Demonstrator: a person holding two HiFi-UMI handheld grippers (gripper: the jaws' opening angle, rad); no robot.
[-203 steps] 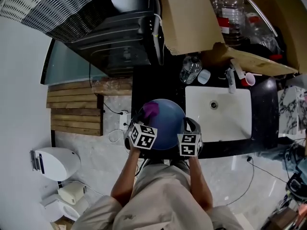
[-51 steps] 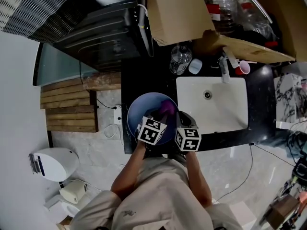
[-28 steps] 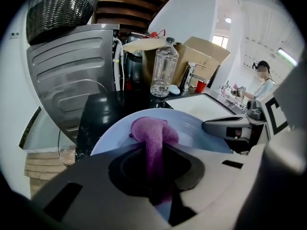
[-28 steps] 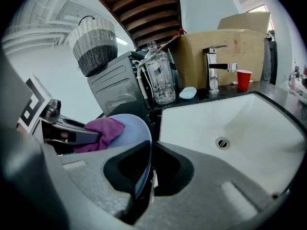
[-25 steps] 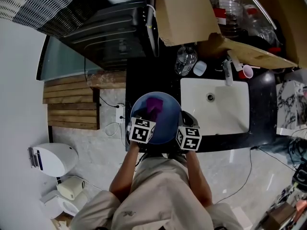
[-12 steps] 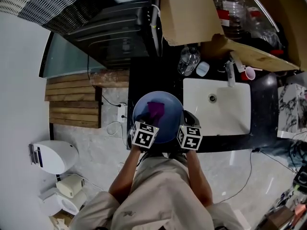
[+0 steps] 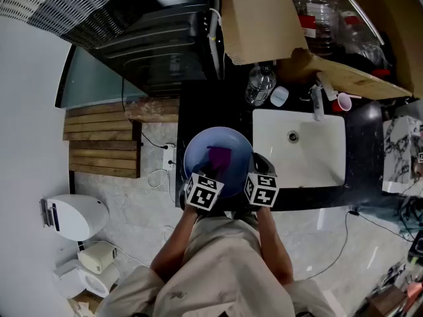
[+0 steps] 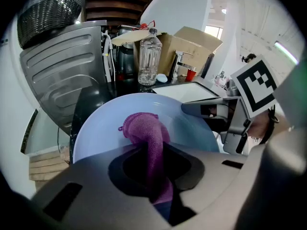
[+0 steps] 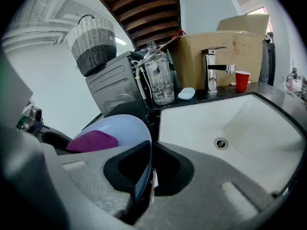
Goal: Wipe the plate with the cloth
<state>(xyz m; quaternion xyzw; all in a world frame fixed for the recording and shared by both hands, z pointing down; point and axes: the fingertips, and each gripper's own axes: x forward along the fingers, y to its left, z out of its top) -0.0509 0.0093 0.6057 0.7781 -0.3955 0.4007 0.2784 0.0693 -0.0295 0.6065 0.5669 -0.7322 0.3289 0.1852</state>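
A light blue plate (image 7: 218, 152) is held over the black counter, left of the sink. My right gripper (image 7: 254, 170) is shut on its near right rim; in the right gripper view the plate (image 9: 125, 124) edge runs between the jaws. My left gripper (image 7: 209, 176) is shut on a purple cloth (image 7: 219, 157), which lies pressed on the middle of the plate. In the left gripper view the cloth (image 8: 146, 133) bunches out of the jaws onto the plate (image 8: 96, 123).
A white sink (image 7: 301, 152) with a tap (image 7: 316, 101) lies to the right. Behind it are a plastic bottle (image 7: 259, 84), a small cup (image 7: 279, 96), a red cup (image 7: 343, 102) and a cardboard box (image 7: 261, 18). A black appliance (image 7: 165, 48) stands at the back left.
Across the earlier frames the left gripper has swept the cloth over the plate, far left, then right, then the middle. It has now drawn slightly nearer. The right gripper has kept its hold.
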